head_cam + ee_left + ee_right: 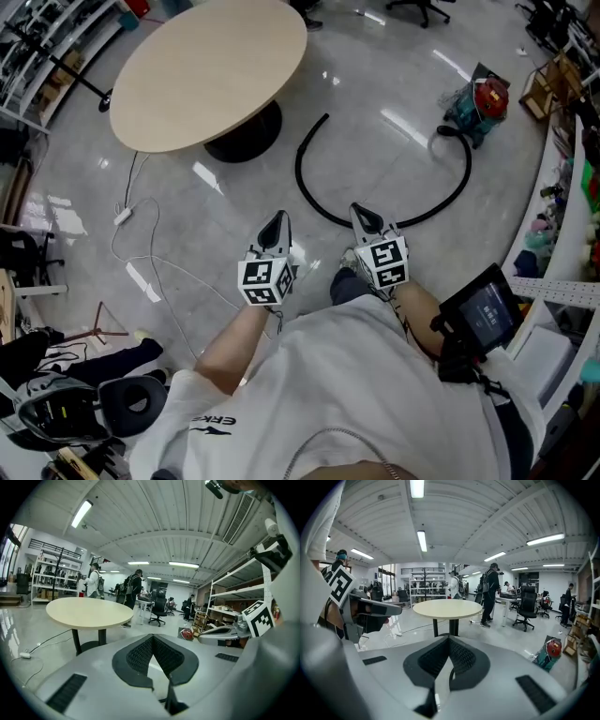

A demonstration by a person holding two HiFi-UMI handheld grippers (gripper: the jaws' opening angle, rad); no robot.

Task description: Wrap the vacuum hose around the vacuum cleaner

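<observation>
Vacuum hose (297,172) lies in a wide, open loop on the glossy floor (234,202). One end is at the red-and-teal vacuum cleaner (478,103) beside the shelving, and the other lies loose near the black base of the round desk (206,70). Left tongs (277,219) and right tongs (361,214), both closed on nothing, are held side by side above the floor, the right tip showing close to the hose's nearest curve. A white cable (141,246) trails at left.
</observation>
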